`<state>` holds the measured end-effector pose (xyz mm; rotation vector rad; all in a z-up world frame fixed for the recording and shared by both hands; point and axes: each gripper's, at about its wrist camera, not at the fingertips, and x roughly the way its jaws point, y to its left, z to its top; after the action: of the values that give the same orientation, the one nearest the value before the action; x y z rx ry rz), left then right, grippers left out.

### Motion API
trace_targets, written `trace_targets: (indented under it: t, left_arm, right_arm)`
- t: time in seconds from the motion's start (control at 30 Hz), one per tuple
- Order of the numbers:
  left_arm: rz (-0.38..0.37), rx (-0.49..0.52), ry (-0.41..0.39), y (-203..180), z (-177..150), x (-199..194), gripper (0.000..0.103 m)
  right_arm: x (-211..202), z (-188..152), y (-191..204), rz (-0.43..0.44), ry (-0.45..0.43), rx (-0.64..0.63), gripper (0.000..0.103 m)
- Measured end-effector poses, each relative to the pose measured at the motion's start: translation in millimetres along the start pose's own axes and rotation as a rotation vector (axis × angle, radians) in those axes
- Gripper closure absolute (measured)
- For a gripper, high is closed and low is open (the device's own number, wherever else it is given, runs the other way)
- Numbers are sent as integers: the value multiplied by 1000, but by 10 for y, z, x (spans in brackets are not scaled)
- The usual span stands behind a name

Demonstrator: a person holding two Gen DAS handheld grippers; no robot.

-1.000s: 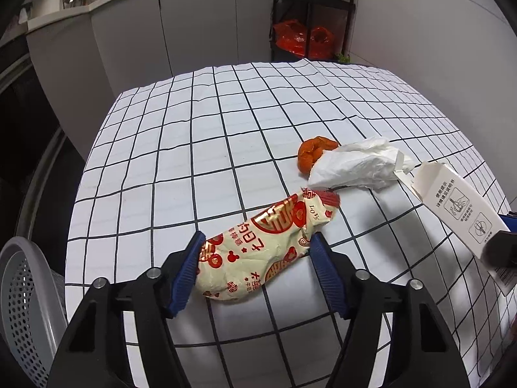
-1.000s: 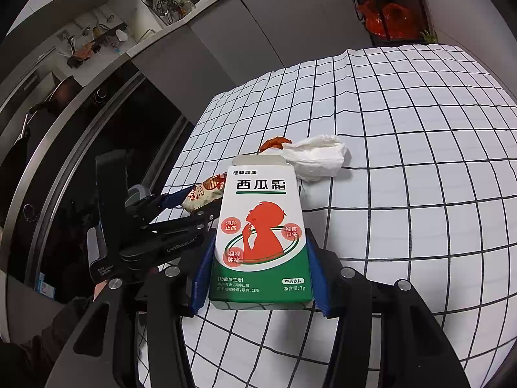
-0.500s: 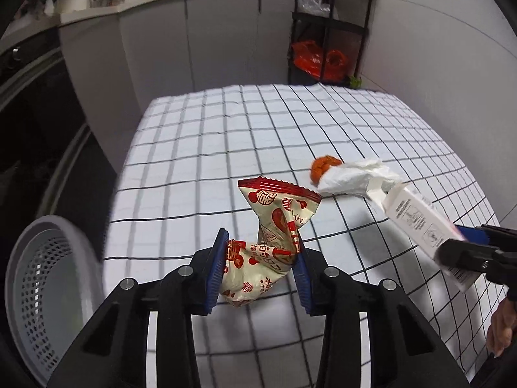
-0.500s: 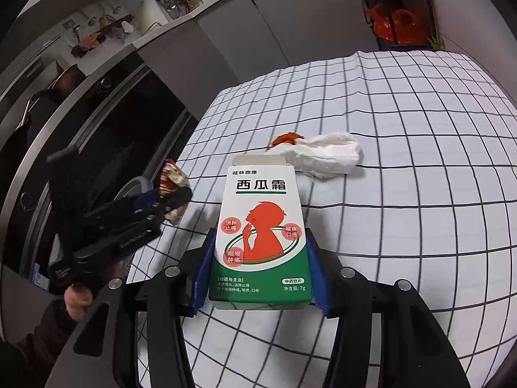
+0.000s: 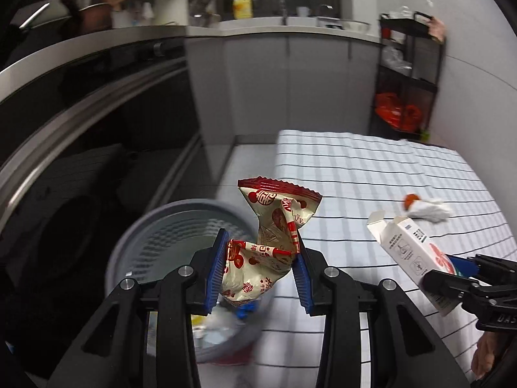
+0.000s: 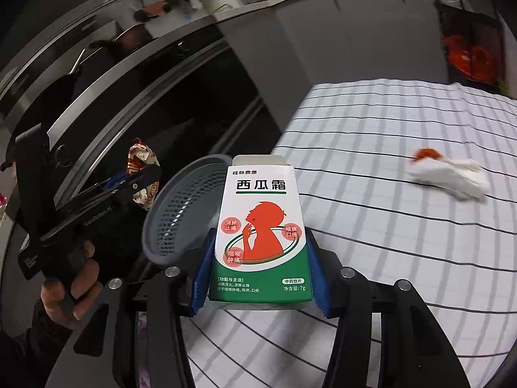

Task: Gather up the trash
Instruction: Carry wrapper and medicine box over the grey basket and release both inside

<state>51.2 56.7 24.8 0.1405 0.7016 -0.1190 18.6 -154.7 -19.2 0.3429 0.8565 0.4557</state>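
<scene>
My left gripper (image 5: 260, 270) is shut on a crumpled red-and-cream snack wrapper (image 5: 271, 236), held in the air over the rim of a grey mesh waste basket (image 5: 168, 242) beside the table. The same wrapper (image 6: 140, 168) and basket (image 6: 181, 213) show at the left of the right wrist view. My right gripper (image 6: 258, 271) is shut on a white-and-green medicine box (image 6: 261, 232) with its top flap open, held above the checked tablecloth (image 6: 404, 242). That box (image 5: 410, 255) appears at the right of the left wrist view.
A white crumpled tissue (image 6: 452, 177) with an orange peel (image 6: 426, 153) at its far end lies on the table. The basket holds bits of trash (image 5: 219, 323). A dark cabinet front (image 5: 80, 129) and a black shelf rack (image 5: 407, 80) stand beyond.
The left gripper closed on the wrapper, lifted it off the table and swung left over the basket. The right gripper carried the box left toward the table's edge.
</scene>
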Motion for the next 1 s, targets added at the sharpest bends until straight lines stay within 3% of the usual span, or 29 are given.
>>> trace_targets:
  t: [0.17, 0.4, 0.57, 0.8, 1.0]
  left_arm:
    - [85, -59, 12, 419, -103, 99, 66]
    - [146, -120, 36, 730, -208, 239, 65]
    - [149, -178, 80, 947, -233, 364, 65]
    - [150, -240, 156, 1089, -269, 562, 62]
    - [149, -270, 165, 1158, -283, 588, 57]
  right_arm:
    - [417, 42, 396, 50, 23, -23, 53]
    - [872, 113, 756, 20, 56, -90, 53]
    - [1121, 190, 876, -20, 84, -128, 53]
    - [1432, 286, 907, -7, 122, -116, 53]
    - [1578, 326, 938, 5, 141, -126, 53]
